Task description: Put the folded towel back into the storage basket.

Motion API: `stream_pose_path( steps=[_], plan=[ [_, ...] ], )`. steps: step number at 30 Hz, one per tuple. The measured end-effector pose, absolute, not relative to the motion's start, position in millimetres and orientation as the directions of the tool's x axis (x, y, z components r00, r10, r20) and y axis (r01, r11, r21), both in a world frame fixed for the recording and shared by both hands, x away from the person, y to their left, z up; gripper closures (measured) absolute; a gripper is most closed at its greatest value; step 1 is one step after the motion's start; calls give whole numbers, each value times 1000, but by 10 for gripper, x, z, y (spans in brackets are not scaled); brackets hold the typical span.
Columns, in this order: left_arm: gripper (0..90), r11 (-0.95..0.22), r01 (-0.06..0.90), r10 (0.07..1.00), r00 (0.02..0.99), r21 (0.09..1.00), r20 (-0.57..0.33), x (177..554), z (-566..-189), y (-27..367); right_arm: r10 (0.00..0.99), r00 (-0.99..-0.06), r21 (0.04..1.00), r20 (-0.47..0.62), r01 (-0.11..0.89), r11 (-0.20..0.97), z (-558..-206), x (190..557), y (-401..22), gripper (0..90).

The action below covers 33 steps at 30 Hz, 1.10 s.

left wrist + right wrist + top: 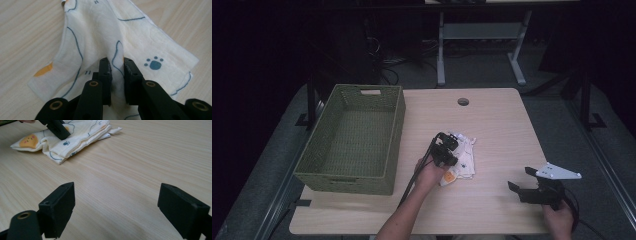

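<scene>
A cream cloth [465,161] printed with blue lines, paw prints and orange patches lies crumpled at the middle of the wooden table [502,125]. My left gripper [446,150] rests on top of it. In the left gripper view the left gripper [117,63] is shut on a raised fold of the cloth [100,30]. My right gripper [520,179] hovers near the table's front right corner, apart from the cloth. The right gripper [120,200] stands wide open over bare wood, with the cloth [80,135] and the left gripper [56,127] farther off.
A green woven basket [397,125] with nothing in it stands on the table's left side, close to the cloth. A round cable hole [463,101] sits near the far edge. Desk legs and cables stand on the floor beyond.
</scene>
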State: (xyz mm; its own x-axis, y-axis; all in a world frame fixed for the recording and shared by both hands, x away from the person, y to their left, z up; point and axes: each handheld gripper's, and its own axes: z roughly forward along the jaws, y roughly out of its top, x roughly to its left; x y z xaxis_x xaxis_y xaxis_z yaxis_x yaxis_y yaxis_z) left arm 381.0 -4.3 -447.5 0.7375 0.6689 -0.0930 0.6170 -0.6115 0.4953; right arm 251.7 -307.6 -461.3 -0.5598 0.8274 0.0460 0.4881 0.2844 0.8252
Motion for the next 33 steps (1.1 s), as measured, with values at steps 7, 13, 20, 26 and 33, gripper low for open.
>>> stream_pose_path(
  steps=[7, 13, 20, 26, 33],
  plan=[
    [813, -645, 604, 608, 777, 468, -164, 3795, -4447, 67, 830, -556, 822, 43, 492, 287, -4614, 2523, -3084, 141],
    [816, -641, 583, 560, 800, 499, -215, 3737, -4332, 119, 828, -559, 825, 39, 485, 289, -4610, 2509, -3077, 141],
    [813, -633, 565, 509, 819, 529, -265, 3666, -4194, 207, 832, -551, 831, 60, 489, 264, -4599, 2456, -3093, 141],
    [814, -624, 549, 478, 831, 556, -285, 3615, -4020, 326, 833, -548, 830, 73, 496, 254, -4597, 2438, -3095, 140],
    [815, -591, 550, 468, 830, 590, -304, 3621, -3864, 534, 835, -545, 832, 74, 496, 249, -4599, 2429, -3103, 140]
  ],
)
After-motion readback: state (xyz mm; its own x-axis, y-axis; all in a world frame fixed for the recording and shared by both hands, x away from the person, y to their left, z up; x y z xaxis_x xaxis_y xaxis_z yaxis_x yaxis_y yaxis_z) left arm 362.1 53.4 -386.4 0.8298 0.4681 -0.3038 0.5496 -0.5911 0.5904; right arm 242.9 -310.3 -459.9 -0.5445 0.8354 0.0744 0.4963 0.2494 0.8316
